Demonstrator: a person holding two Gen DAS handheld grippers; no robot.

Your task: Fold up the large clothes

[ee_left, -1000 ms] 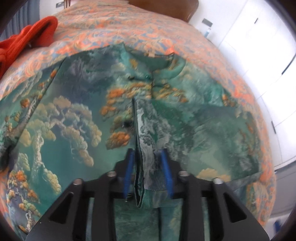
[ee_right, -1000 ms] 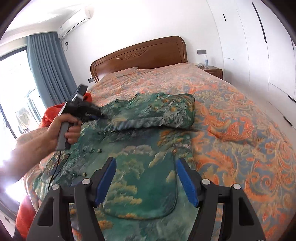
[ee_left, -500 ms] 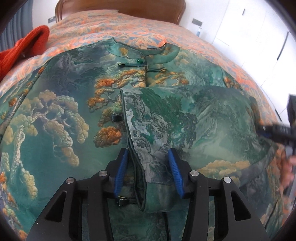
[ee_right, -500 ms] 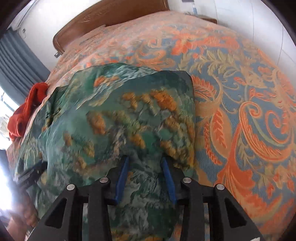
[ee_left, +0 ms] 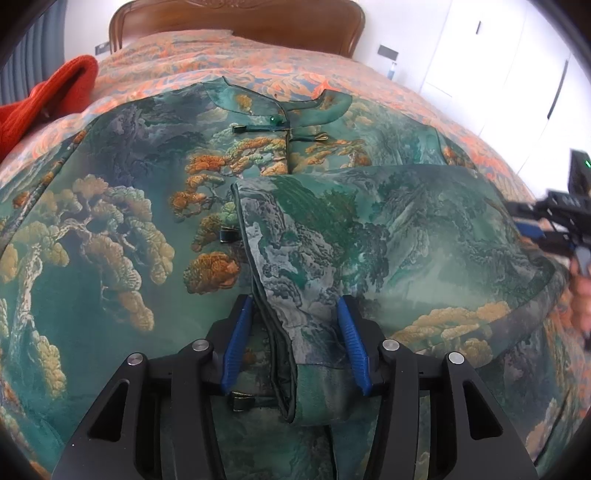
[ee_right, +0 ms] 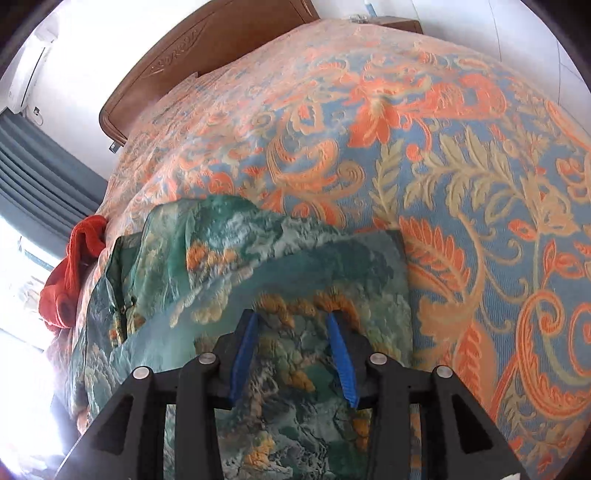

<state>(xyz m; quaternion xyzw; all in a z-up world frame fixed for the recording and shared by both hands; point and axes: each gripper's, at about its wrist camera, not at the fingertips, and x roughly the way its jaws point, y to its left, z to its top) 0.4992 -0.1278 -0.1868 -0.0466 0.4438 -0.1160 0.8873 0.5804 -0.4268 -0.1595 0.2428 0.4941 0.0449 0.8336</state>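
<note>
A green brocade jacket (ee_left: 122,206) with tree and mountain patterns lies spread on the bed, collar (ee_left: 280,103) toward the headboard. Its right sleeve (ee_left: 369,236) is folded across the chest. My left gripper (ee_left: 295,314) is open, its blue fingers straddling the sleeve's cuff edge. My right gripper (ee_right: 291,332) is open over the jacket's folded right side (ee_right: 295,258), fingers resting on or just above the fabric. The right gripper also shows in the left wrist view (ee_left: 554,221) at the jacket's far right edge.
An orange and blue floral bedspread (ee_right: 461,184) covers the bed. A red garment (ee_left: 48,99) lies at the left near the curtain. A wooden headboard (ee_left: 236,18) stands at the back, and white wardrobe doors (ee_left: 517,74) on the right.
The left gripper has opened and let go of the sleeve, which now lies flatter across the chest. The right gripper has come down from above the bed onto the jacket's right side.
</note>
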